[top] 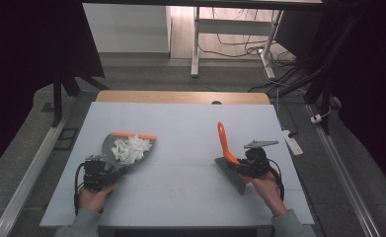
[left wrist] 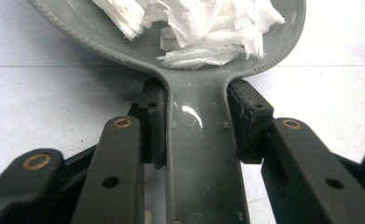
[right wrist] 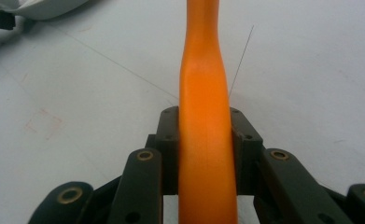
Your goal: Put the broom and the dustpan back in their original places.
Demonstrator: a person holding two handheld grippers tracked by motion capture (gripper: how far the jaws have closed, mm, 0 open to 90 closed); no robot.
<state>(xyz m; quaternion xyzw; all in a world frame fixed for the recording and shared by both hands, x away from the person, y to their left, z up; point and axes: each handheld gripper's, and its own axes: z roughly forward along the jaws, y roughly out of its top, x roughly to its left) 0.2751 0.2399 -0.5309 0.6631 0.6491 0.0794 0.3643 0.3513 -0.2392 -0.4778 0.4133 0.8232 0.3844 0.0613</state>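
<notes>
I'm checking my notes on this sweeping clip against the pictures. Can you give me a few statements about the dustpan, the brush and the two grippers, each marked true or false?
1. The left gripper is shut on the handle of the grey dustpan. True.
2. The dustpan is empty. False: white paper scraps lie piled in it.
3. The right gripper holds the brush by its orange handle. True.
4. The brush bristles are inside the dustpan. False: the brush is at the right of the table, well apart from the dustpan at the left.
5. The brush handle is blue. False: it is orange.
</notes>
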